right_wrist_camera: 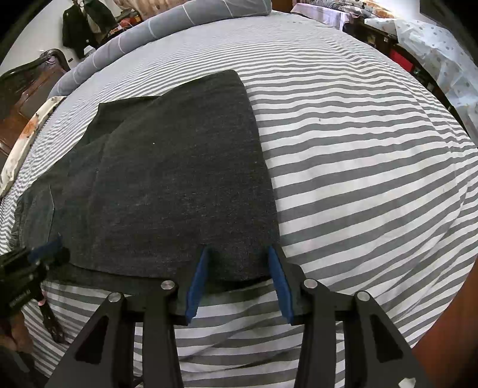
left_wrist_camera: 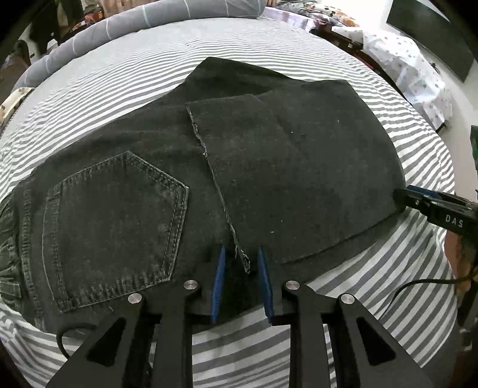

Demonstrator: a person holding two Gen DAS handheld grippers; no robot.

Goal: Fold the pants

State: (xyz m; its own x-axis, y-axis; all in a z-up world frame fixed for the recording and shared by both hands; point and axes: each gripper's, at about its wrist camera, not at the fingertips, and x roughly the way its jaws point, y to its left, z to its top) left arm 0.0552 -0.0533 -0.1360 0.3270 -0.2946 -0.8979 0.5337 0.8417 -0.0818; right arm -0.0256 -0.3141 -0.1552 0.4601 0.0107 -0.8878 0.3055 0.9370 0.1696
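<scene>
Black jeans (left_wrist_camera: 149, 185) lie on the striped bed, with the legs folded back over the seat; a back pocket (left_wrist_camera: 116, 221) shows at the left. My left gripper (left_wrist_camera: 240, 256) is open at the near edge, its blue pads either side of the frayed leg hem (left_wrist_camera: 242, 256). My right gripper (right_wrist_camera: 239, 253) is open at the near right corner of the folded jeans (right_wrist_camera: 179, 185), its jaws over the fabric edge. The right gripper also shows in the left wrist view (left_wrist_camera: 418, 203), at the fold's right edge. The left gripper shows in the right wrist view (right_wrist_camera: 44, 253).
The bed has a grey and white striped sheet (right_wrist_camera: 358, 149). A rolled grey duvet (right_wrist_camera: 179, 21) lies along the far edge. A wooden headboard (right_wrist_camera: 27, 83) stands far left. Furniture under a spotted cloth (left_wrist_camera: 412, 68) stands at the right.
</scene>
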